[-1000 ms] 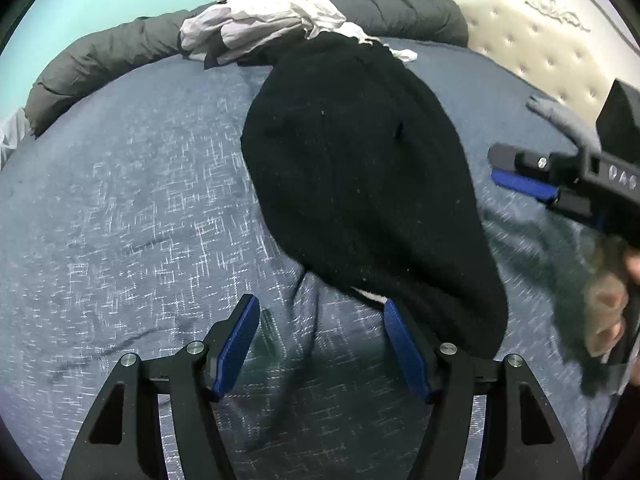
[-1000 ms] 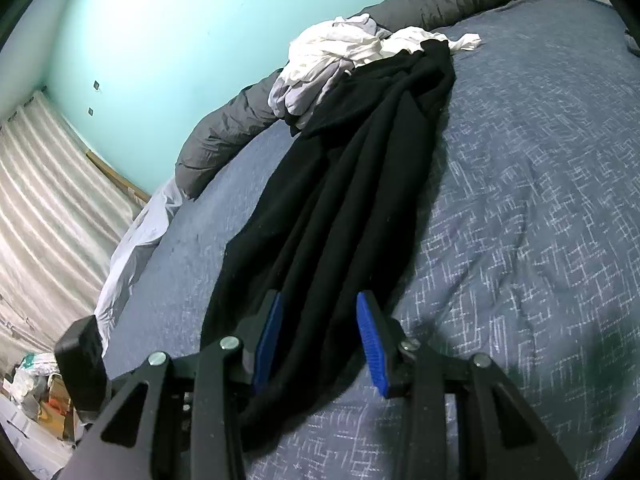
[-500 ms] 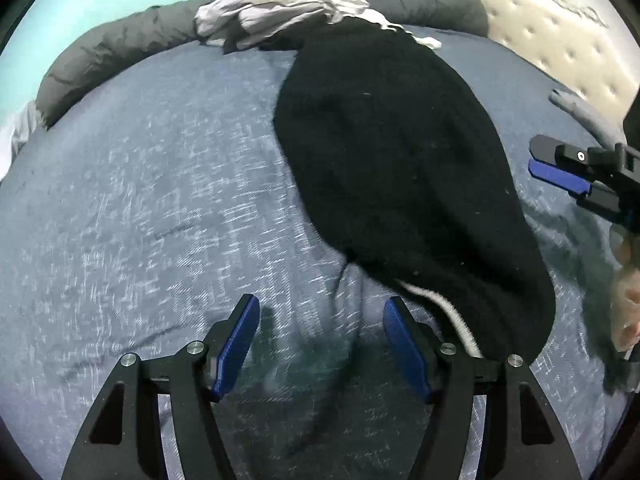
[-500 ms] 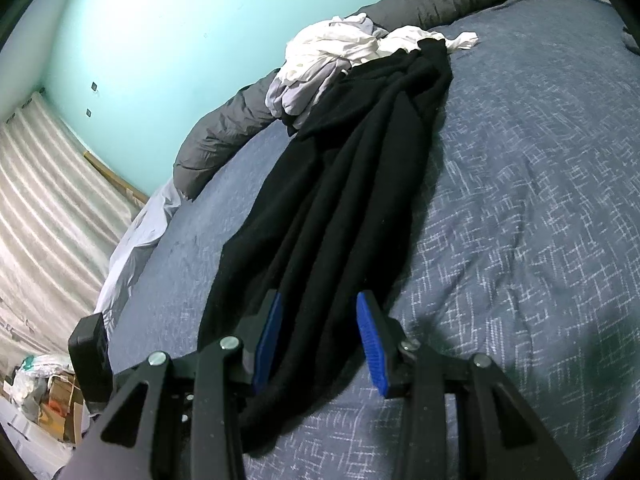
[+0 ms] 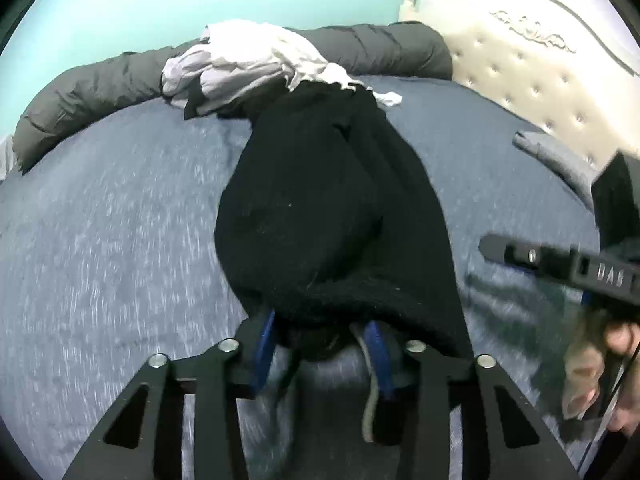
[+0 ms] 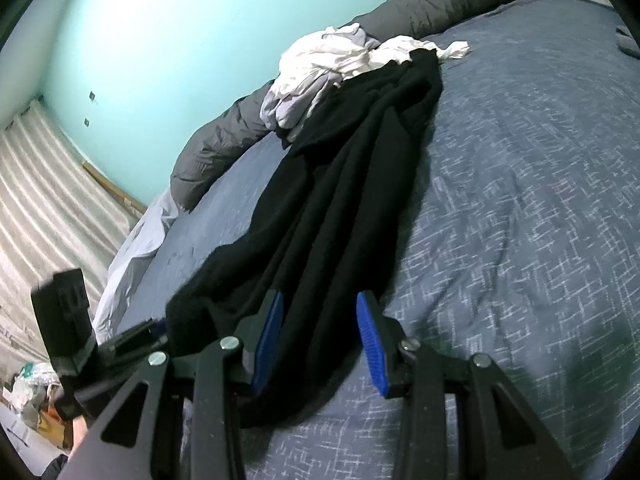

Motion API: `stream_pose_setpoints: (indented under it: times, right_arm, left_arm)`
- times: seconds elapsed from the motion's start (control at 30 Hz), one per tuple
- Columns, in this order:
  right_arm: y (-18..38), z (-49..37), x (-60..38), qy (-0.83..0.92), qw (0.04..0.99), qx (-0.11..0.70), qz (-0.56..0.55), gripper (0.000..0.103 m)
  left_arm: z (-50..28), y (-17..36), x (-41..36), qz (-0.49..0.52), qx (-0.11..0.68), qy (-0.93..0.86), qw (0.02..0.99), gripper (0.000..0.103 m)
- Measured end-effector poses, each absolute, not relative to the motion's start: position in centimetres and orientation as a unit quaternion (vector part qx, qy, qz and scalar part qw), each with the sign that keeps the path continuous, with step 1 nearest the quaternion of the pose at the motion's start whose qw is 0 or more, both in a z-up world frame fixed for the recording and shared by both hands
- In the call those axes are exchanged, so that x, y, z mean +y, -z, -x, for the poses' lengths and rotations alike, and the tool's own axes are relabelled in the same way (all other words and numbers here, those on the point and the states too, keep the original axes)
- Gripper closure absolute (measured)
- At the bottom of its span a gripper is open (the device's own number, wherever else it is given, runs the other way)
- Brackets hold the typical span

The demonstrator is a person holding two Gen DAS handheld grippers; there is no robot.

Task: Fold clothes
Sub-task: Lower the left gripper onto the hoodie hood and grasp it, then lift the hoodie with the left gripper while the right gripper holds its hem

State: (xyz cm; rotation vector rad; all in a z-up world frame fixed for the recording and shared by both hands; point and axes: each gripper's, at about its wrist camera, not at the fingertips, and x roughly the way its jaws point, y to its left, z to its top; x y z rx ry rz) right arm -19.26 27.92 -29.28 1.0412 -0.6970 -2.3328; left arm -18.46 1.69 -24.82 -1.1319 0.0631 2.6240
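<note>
A long black garment [image 5: 320,208] lies stretched on the blue bed cover [image 5: 100,240], its far end under a pile of white clothes [image 5: 248,60]. My left gripper [image 5: 320,346] has its blue pads narrowed around a bunched near edge of the garment, and a pale cord hangs down by the right pad. In the right wrist view the same garment [image 6: 352,184] runs away from my right gripper [image 6: 320,336], which stands open with the fabric's near end lying between its fingers. The left gripper's fingers [image 6: 132,336] show at the garment's left edge.
A grey rolled duvet [image 5: 92,92] lines the far side of the bed, against a turquoise wall. A cream tufted headboard [image 5: 520,64] stands at the right, with a grey folded item [image 5: 560,160] before it. A person's hand [image 5: 620,340] holds the right gripper. Striped curtains [image 6: 40,200] hang at the left.
My left gripper has moved forward onto the garment's near edge and its jaws have narrowed around the fabric. The right gripper has stayed open in the same place.
</note>
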Motion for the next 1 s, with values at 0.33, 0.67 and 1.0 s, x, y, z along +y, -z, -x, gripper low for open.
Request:
stream_pose_setpoints:
  times: [0.33,0.67,1.0]
  right_arm:
    - [29.1,19.7,28.1,0.850,0.250,-0.261,-0.383,0.064]
    - [29.5,20.0,28.3,0.848,0.244,-0.265,-0.390,0.064]
    - [30.1,20.2,27.5,0.838,0.252,-0.263,-0.407,0.064]
  left_arm:
    - [25.7,21.2,1.2,0.398,0.008,-0.908,0.134,0.084]
    - [32.5,23.6,0.5,0.463,-0.001,-0.879,0.115,0.084]
    - [31.4,24.3,0.0,0.462,0.039,-0.879,0.111,0.052]
